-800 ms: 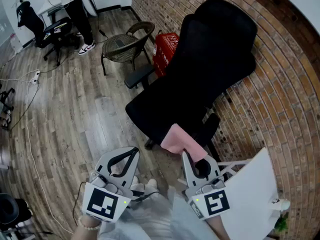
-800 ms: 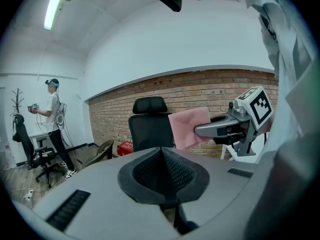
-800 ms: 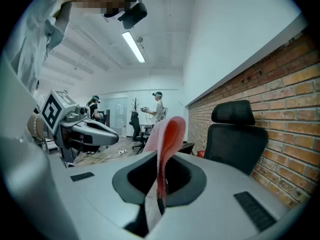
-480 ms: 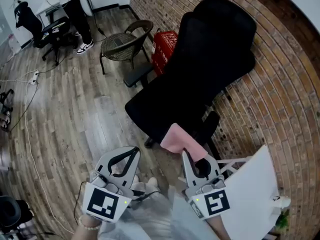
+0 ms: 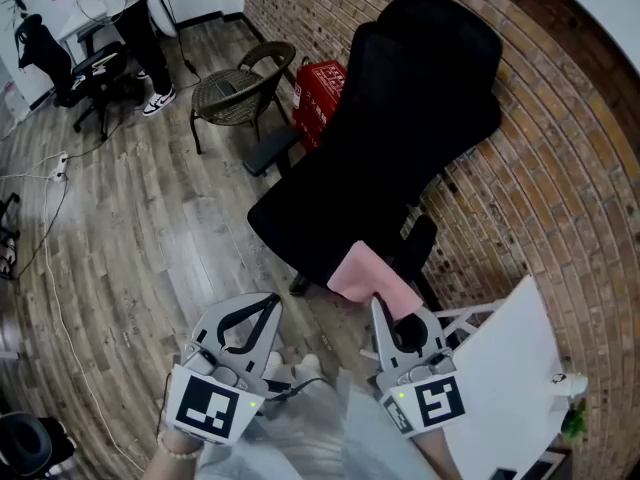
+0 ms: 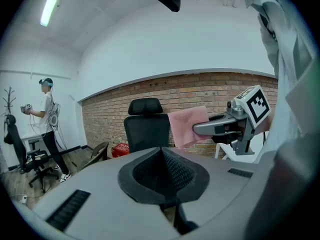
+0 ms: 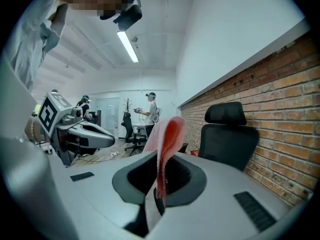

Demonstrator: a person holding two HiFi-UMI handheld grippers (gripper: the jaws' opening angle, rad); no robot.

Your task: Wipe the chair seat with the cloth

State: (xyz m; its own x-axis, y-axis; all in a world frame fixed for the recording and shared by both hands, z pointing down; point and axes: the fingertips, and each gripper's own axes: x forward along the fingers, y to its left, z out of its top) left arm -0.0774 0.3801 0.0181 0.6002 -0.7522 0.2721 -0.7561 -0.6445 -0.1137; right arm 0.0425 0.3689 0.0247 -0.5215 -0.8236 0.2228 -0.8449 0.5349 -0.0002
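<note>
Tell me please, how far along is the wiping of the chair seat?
Done: the right tongs are shut on the pink cloth. In hand: the cloth is held by the near edge of the black chair seat; contact cannot be told. Left: wiping the seat. The left tongs are shut, empty.

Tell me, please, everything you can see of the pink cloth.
The pink cloth is a soft-looking piece, folded over on itself. The right gripper is shut on one edge, and the rest stands out past the jaws, limp. From the head view it overlaps the near edge of the black chair seat; the left gripper view shows it held in the air, with only the gripper touching it.
</note>
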